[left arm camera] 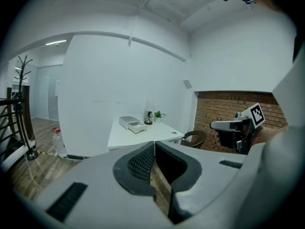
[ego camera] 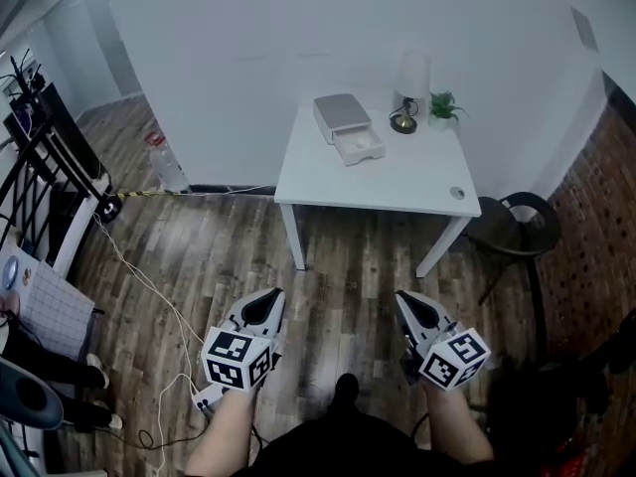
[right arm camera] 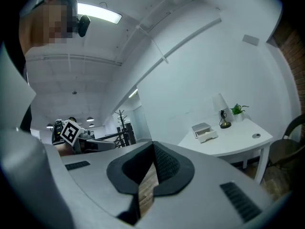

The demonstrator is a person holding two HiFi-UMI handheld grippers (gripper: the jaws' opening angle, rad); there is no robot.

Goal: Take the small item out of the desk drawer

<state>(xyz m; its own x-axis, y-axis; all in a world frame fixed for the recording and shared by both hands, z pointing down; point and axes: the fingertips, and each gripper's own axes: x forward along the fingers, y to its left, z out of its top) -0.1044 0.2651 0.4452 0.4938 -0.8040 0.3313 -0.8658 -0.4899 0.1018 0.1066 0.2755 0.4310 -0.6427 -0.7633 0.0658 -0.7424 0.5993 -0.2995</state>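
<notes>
The drawer (ego camera: pixel 360 146) stands pulled out of a small grey drawer unit (ego camera: pixel 340 115), well ahead of both tools; its contents are too small to make out. The unit sits on the far left part of a white counter (ego camera: pixel 397 182), with a lamp (ego camera: pixel 409 85) and a potted plant (ego camera: pixel 443 107) to its right. A dark chair (ego camera: pixel 522 222) stands ahead of the right tool. The left tool (ego camera: pixel 264 304) and right tool (ego camera: pixel 415 310) are held low over the wooden floor (ego camera: pixel 338 256), apart from each other, each with its jaw tips together and nothing between them.
</notes>
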